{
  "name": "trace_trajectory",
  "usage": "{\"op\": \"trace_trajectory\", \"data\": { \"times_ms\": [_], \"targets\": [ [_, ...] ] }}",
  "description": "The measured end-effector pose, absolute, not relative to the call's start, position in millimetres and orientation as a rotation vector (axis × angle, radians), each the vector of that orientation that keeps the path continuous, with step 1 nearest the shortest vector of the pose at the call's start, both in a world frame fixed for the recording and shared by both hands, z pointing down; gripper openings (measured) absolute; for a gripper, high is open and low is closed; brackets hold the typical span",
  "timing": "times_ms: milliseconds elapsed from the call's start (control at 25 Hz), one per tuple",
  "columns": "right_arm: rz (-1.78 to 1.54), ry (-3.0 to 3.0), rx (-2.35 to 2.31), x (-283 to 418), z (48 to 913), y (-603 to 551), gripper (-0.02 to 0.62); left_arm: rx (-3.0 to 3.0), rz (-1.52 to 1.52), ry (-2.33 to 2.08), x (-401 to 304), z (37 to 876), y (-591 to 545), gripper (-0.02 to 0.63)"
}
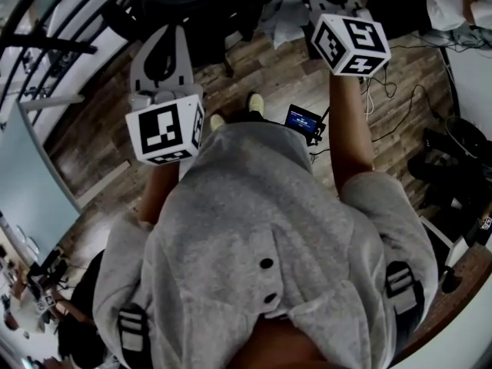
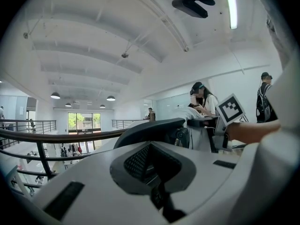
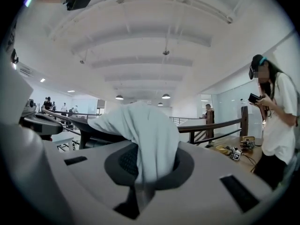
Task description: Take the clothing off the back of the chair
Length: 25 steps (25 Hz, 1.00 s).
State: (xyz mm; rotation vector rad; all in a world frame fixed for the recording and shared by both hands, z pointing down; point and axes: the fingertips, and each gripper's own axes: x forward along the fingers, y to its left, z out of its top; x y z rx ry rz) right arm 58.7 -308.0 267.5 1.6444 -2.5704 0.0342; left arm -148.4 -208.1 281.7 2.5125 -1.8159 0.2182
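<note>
Pale clothing (image 3: 140, 130) lies draped over the dark chair back (image 3: 70, 121), and our right gripper (image 3: 142, 170) has its jaws pinched on a fold of it. We judge the grasp made and the lift-off to be the step in hand. The next move calls for raising the fabric up and clear of the chair's top edge, then drawing it towards us without letting the trailing part snag. Our left gripper (image 2: 154, 163) is empty, jaws pressed together, and points at the same chair from nearby. In the head view both bare forearms reach forward from our grey hooded top (image 1: 254, 229), the right extended further than the left, above a wood floor (image 1: 284, 75).
</note>
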Motion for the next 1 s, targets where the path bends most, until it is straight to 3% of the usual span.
{"op": "trace_trajectory", "data": {
  "times_ms": [1000],
  "targets": [
    [0.074, -2.457, 2.130, 157.5, 235.4, -303.4, 0.043, 2.622, 0.217, -1.701, -105.2, 274.1, -222.6, 0.011]
  ]
}}
